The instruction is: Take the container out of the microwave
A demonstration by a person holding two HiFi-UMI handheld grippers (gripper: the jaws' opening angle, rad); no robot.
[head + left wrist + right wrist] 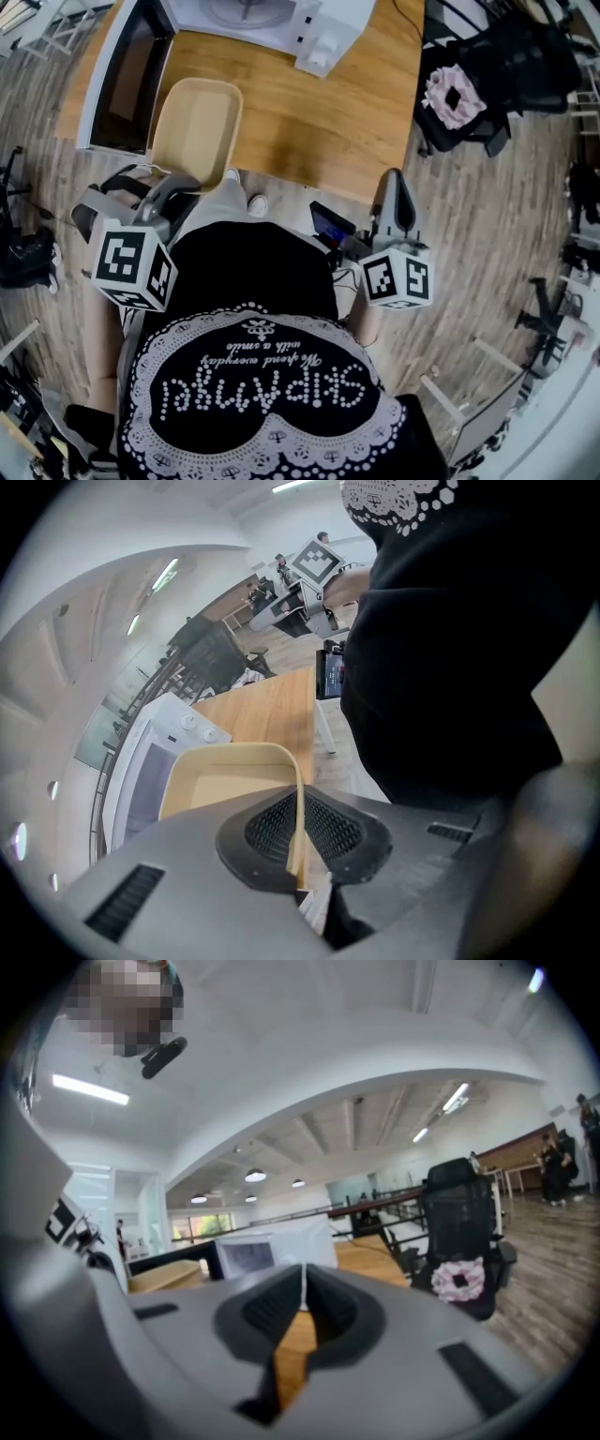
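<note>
The left gripper [298,832] has its fingers clamped on the tan container's [197,122] rim at eleven o'clock, carrying it clear of the microwave [253,19]. The right gripper [302,1302], at four o'clock, has its fingers closed on nothing.

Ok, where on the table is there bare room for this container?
Bare wood on the table runs from the container to the right edge, in front of the microwave. The left is crowded: the open microwave door stands beside the container, clamped in the left hand-held gripper.
</note>
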